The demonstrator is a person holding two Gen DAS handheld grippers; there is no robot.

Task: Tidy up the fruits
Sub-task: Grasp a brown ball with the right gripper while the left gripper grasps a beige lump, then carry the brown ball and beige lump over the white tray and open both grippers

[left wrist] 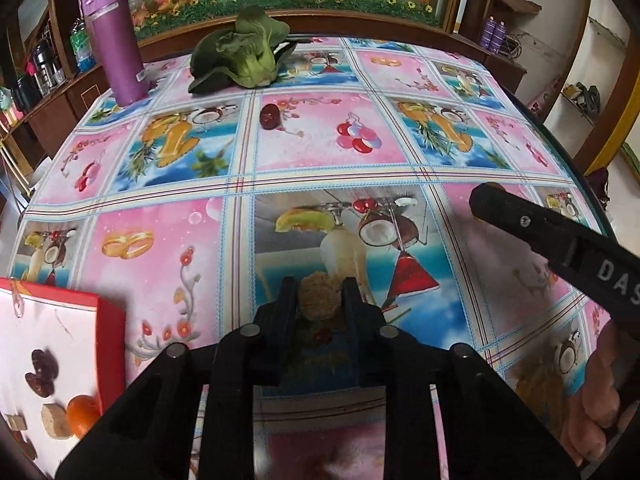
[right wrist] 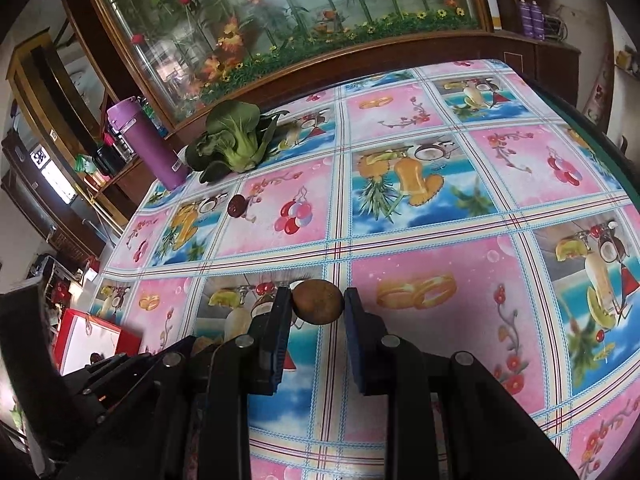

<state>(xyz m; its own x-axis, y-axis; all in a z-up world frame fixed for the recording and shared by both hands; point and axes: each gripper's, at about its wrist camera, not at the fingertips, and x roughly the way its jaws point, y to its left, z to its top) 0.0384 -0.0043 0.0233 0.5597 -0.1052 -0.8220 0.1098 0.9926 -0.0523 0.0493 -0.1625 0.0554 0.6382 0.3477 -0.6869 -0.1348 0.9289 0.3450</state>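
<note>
With dates, a biscuit and an orange (left wrist: 82, 416) already in the red box (left wrist: 110, 344), the left gripper (left wrist: 319, 300) clamps a biscuit (left wrist: 319, 298), the right gripper (right wrist: 318, 304) stands open around a kiwi (right wrist: 318, 302), and one date (left wrist: 266, 115) waits on the table (left wrist: 320, 152).

- Open tablecloth (left wrist: 320, 168) across the middle and right; wide passage there.
- Far left corner blocked: upright purple bottle (left wrist: 114, 44), with leafy green vegetable (left wrist: 244, 52) lying just beside it at the far edge.
- Lone red date (left wrist: 269, 115) on open cloth near the vegetable; low, easily cleared.
- Near left: red-rimmed box (left wrist: 108, 344) with dates, biscuit pieces and an orange inside; raised rim in the way.
- Right gripper (left wrist: 484, 200) reaching in from the right, crowding the near-right lane.
- Wooden cabinet (right wrist: 400, 46) apparently flush behind the table; no passage past the far edge.
</note>
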